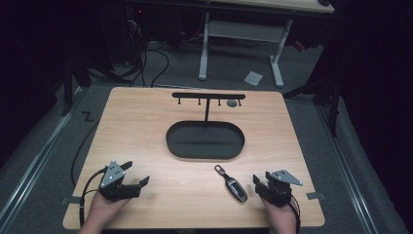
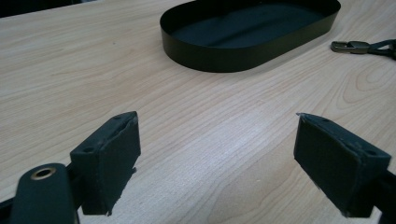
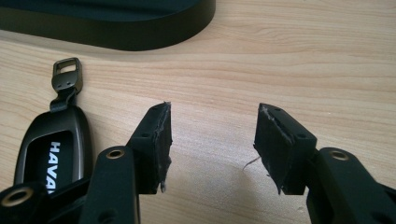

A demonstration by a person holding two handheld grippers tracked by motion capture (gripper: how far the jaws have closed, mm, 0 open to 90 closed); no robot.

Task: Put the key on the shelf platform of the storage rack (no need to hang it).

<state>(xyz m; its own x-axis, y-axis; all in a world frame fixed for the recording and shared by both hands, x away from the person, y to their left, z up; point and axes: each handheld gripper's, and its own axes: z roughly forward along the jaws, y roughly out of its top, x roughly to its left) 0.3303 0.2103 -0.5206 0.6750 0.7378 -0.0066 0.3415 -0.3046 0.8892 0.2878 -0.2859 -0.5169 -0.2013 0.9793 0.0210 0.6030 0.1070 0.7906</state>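
Observation:
A dark car key fob point(image 1: 235, 187) with a metal clasp lies on the wooden table point(image 1: 146, 126), in front of a black oval tray point(image 1: 205, 140). Behind the tray stands a black hook rack point(image 1: 208, 96). My right gripper point(image 1: 259, 185) rests near the front right edge, open and empty, just right of the fob point(image 3: 51, 149). Its jaws stand apart over bare wood point(image 3: 212, 135). My left gripper point(image 1: 138, 181) sits at the front left, open wide with nothing between its jaws point(image 2: 217, 158). The tray point(image 2: 243, 51) and the fob's clasp point(image 2: 350, 45) lie ahead of it.
A small round grey object point(image 1: 232, 103) hangs by the rack's right end. Bare wood stretches between the two grippers and left of the tray. Beyond the table are a white desk frame point(image 1: 241, 34), cables and a dark floor.

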